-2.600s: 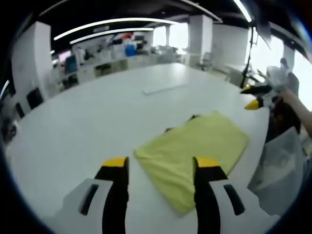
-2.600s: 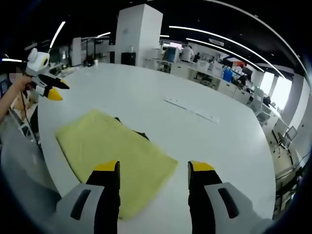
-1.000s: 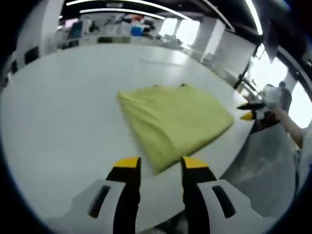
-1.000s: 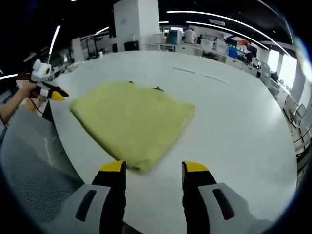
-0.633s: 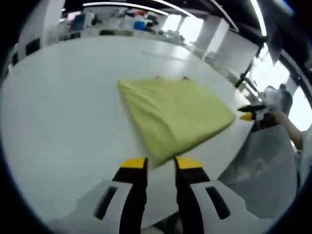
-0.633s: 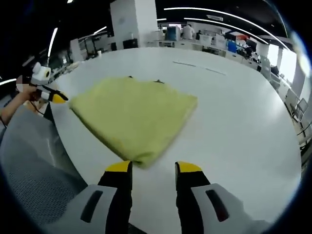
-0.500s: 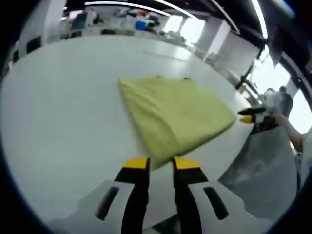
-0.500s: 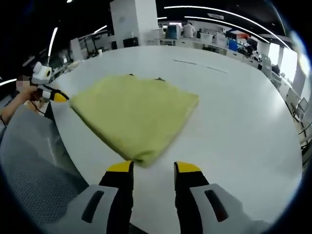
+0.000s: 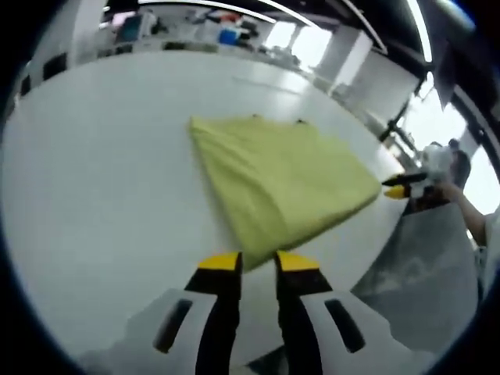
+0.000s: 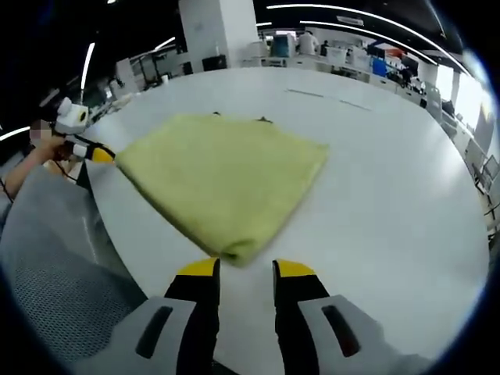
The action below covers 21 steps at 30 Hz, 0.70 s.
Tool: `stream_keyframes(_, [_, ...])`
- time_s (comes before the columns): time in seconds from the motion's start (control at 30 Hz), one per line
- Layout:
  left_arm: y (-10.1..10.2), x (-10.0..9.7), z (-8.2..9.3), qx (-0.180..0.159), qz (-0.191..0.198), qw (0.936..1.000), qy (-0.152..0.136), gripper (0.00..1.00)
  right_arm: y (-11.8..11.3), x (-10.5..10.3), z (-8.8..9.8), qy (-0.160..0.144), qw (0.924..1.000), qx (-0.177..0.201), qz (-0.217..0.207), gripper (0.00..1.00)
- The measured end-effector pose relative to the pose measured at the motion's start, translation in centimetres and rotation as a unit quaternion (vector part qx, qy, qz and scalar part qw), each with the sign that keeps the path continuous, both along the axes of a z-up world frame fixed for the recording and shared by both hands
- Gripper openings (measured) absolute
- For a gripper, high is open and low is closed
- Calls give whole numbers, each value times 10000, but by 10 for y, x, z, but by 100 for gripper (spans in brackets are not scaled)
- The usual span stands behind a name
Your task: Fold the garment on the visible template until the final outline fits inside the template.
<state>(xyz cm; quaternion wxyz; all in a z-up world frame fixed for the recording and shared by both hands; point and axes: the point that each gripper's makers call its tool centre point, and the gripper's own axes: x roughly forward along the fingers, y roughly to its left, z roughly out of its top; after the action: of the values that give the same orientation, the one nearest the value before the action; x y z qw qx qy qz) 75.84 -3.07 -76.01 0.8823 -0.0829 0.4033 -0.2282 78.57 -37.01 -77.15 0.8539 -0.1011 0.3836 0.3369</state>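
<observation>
Counting now. I've got one yellow folded garment (image 9: 285, 183) on one white worktop (image 9: 101, 180). Two claws on my rig: the left claw (image 9: 255, 262) in the left gripper view and the right claw (image 10: 246, 268) in the right gripper view, each with two yellow-tipped jaws. At the far side of the garment I count two small dark bits (image 9: 301, 122) poking out, too small to tell what they are. One pale strip (image 10: 328, 98) lies far off on the worktop.

garment (image 9: 285, 183): showing plain yellow-green | table (image 9: 101, 156): showing white | left gripper (image 9: 254, 262) tips: showing yellow on black
</observation>
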Motion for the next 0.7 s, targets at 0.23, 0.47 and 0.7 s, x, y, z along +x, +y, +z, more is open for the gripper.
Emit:
stream_keyframes(0.23, [0, 2, -1, 25, -8, 10000, 8, 12, 3, 1, 0, 52, 9999, 89, 49, 19])
stream_keyframes(0.47, [1, 2, -3, 63, -5, 10000, 33, 9, 6, -2, -7, 306, 9993, 138, 141, 10])
stream_keyframes(0.7, [5, 1, -5, 107, 14, 9999, 65, 6, 11, -1, -7, 370, 9989, 213, 207, 9])
